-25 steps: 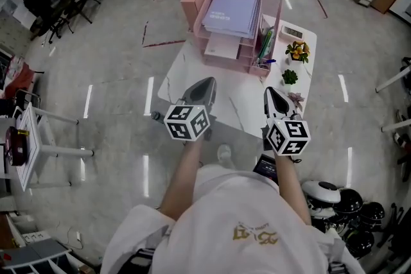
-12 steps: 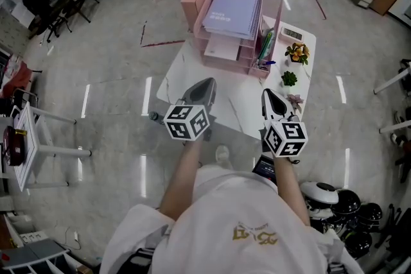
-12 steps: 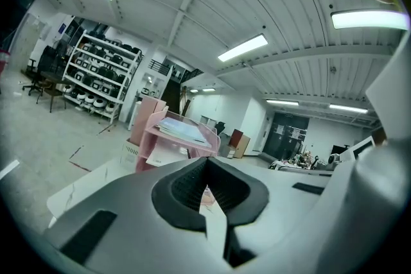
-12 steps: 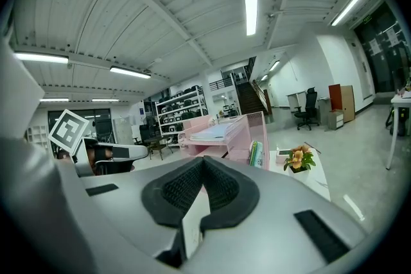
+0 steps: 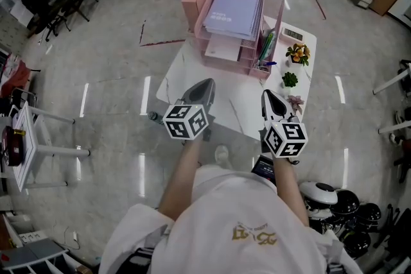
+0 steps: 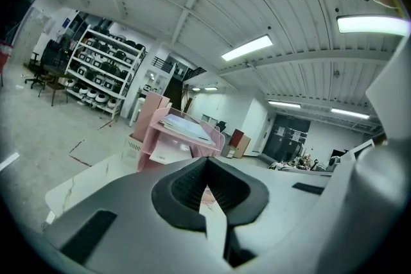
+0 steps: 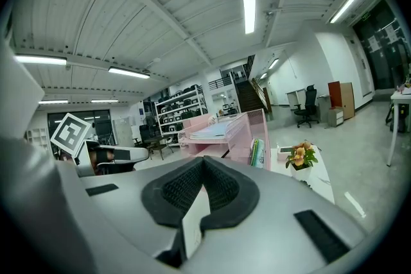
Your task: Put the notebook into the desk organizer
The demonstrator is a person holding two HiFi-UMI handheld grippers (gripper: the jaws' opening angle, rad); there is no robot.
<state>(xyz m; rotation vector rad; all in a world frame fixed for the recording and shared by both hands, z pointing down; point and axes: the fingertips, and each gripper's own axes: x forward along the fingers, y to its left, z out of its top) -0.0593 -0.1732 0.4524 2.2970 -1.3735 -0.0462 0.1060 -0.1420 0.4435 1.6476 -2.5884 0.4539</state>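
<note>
Nothing had moved: left tool [image 5: 205,82] and right tool [image 5: 267,94] stayed shut, empty, over the counter's [image 5: 244,106] near edge. The notebook [image 5: 232,12] lay in the desk organizer's [image 5: 278,6] top tray, so the task looked done.

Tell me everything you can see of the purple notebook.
The notebook is lavender, with what looks like a spiral binding along its right edge and cover print too small to read. It lies closed and flat on the top tray of the pink desk organizer, at the white table's far end. Nothing rests on it.
</note>
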